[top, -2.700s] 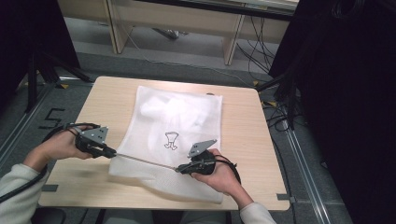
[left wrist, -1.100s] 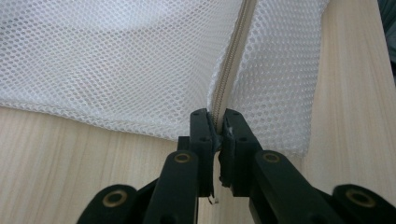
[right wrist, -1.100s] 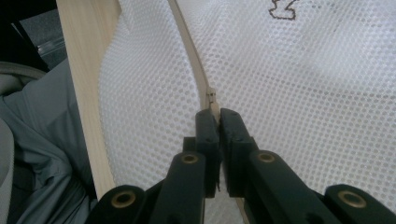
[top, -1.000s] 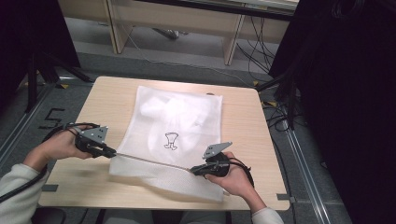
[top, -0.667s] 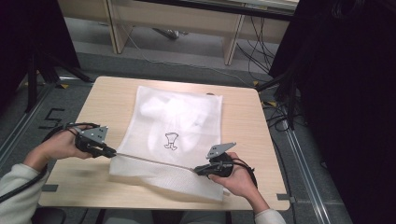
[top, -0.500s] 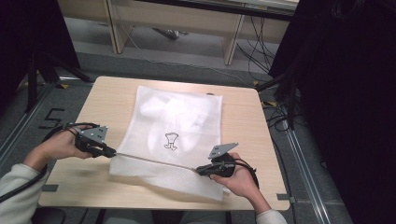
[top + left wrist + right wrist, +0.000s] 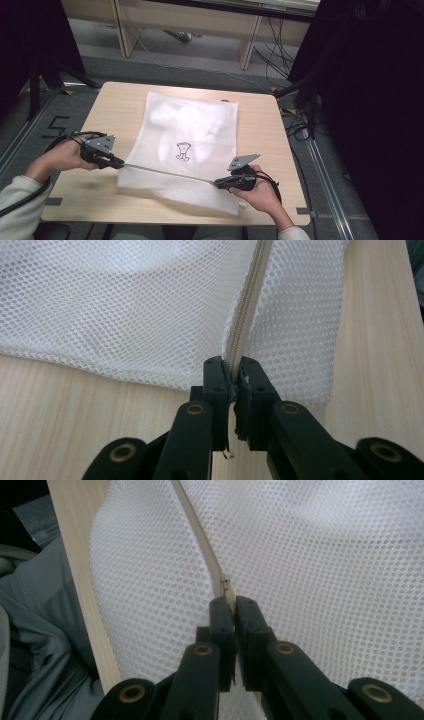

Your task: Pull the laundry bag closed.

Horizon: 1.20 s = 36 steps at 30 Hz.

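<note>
Two pinches hold the mesh bag [image 7: 187, 145] on your tabletop [image 7: 260, 125]: from above, your right gripper [image 7: 220, 183] has drawn the zip further rightward, nearly shut; your left gripper [image 7: 232, 372] clamps the zipper tape [image 7: 245, 320], the right gripper's jaws the slider [image 7: 226, 586]; dark room beyond.

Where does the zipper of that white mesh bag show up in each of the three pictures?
High view: the zipper runs taut between both grippers, near the table's front.
Left gripper view: upper middle, rising from the jaws.
Right gripper view: upper middle.
Shared landmark: the white mesh bag.
</note>
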### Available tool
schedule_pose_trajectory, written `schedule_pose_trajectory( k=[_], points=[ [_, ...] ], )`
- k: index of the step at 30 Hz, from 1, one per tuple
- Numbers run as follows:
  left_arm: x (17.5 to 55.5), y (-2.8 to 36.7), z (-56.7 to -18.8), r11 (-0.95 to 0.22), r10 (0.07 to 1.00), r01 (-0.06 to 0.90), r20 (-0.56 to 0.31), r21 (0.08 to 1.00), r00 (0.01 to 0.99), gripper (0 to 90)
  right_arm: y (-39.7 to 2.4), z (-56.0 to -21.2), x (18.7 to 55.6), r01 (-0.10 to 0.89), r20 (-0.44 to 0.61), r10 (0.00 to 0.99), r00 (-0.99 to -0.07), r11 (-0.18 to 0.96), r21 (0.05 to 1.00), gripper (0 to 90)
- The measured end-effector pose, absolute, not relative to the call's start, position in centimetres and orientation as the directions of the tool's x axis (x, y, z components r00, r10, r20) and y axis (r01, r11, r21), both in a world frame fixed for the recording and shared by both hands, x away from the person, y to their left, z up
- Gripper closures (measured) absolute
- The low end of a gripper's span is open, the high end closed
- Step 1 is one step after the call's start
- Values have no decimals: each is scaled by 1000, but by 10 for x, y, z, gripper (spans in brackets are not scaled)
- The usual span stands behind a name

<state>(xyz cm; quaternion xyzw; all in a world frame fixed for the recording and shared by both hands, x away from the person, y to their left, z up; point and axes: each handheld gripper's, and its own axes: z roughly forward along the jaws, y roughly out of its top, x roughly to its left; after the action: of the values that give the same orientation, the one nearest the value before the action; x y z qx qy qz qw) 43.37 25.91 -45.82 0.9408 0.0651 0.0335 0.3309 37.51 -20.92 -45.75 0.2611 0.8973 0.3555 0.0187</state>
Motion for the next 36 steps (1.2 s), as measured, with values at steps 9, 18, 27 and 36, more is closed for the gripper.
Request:
schedule_pose_trajectory(
  k=[9, 18, 27, 36],
  points=[
    [434, 259, -458, -770, 143, 100, 18, 630, 990, 831, -217, -460, 373, 463, 156, 488, -859, 610, 643, 879],
    [435, 260, -459, -769, 136, 90, 25, 633, 990, 831, -220, -460, 374, 463, 149, 491, -858, 617, 636, 879],
    [434, 259, -460, -774, 144, 102, 17, 625, 989, 832, -227, -461, 372, 496, 174, 514, -840, 595, 633, 879],
    [434, 258, -460, -772, 145, 104, 14, 627, 989, 831, -239, -461, 372, 502, 167, 528, -833, 593, 630, 879]
  ],
)
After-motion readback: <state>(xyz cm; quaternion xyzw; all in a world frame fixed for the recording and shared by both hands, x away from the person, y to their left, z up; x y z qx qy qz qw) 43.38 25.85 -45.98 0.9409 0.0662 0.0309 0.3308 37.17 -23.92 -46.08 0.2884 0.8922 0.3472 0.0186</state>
